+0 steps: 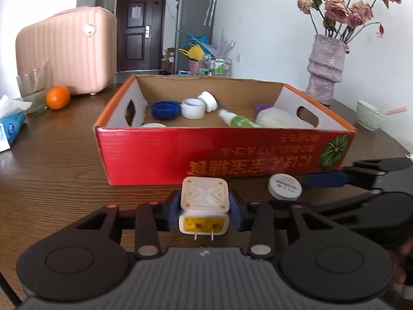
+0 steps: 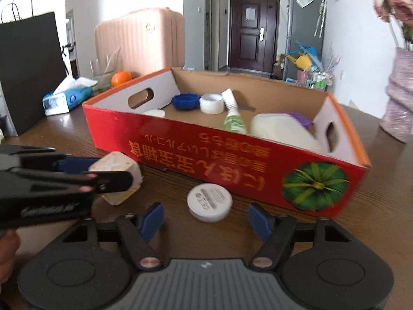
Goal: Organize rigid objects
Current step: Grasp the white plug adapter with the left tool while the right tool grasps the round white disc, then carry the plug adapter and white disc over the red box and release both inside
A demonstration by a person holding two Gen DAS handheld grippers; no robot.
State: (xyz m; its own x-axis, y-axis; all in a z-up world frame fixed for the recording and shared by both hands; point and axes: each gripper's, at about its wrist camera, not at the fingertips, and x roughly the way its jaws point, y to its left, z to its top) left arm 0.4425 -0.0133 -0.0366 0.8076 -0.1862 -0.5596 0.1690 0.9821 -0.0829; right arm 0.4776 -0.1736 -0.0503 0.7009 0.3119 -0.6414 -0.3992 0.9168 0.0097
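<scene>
My left gripper (image 1: 204,213) is shut on a white and yellow plug adapter (image 1: 204,206), held just in front of the red cardboard box (image 1: 206,152); the adapter also shows in the right wrist view (image 2: 116,178). My right gripper (image 2: 205,221) is open, its blue fingers either side of and just short of a white round disc (image 2: 209,202) lying on the table against the box front. The disc also shows in the left wrist view (image 1: 284,187). The box holds a blue cap (image 1: 164,109), a tape roll (image 1: 193,107), a green spray bottle (image 1: 238,120) and a white container (image 1: 281,118).
A wooden table (image 1: 51,168) carries an orange (image 1: 58,97), a tissue pack (image 1: 10,129), a pink case (image 1: 67,51), a vase of roses (image 1: 325,69) and a white bowl (image 1: 370,115). A black bag (image 2: 28,69) stands at the left.
</scene>
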